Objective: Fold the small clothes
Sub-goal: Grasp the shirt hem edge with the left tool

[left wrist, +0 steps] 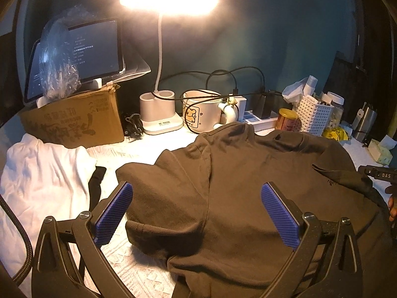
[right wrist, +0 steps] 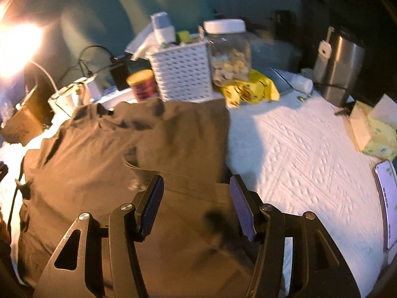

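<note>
A brown T-shirt (left wrist: 248,173) lies spread on the white textured cloth (left wrist: 139,260), one sleeve folded in over its body. My left gripper (left wrist: 196,193) hovers open above the shirt's left side, its blue pads (left wrist: 114,213) apart with nothing pressed between them. In the right wrist view the same brown shirt (right wrist: 104,168) fills the left half. My right gripper (right wrist: 196,186) stands open over the shirt's right edge, pads clear of the fabric. A white garment (left wrist: 42,181) lies crumpled at the left, with a dark piece (left wrist: 95,183) beside it.
Along the back stand a cardboard box (left wrist: 74,119) with a tablet (left wrist: 96,47), a lit desk lamp (left wrist: 158,114), a mug (left wrist: 203,114), a white basket (right wrist: 181,72), a jar (right wrist: 228,49), a steel flask (right wrist: 340,69). A tissue box (right wrist: 372,134) and a phone (right wrist: 388,198) lie at the right.
</note>
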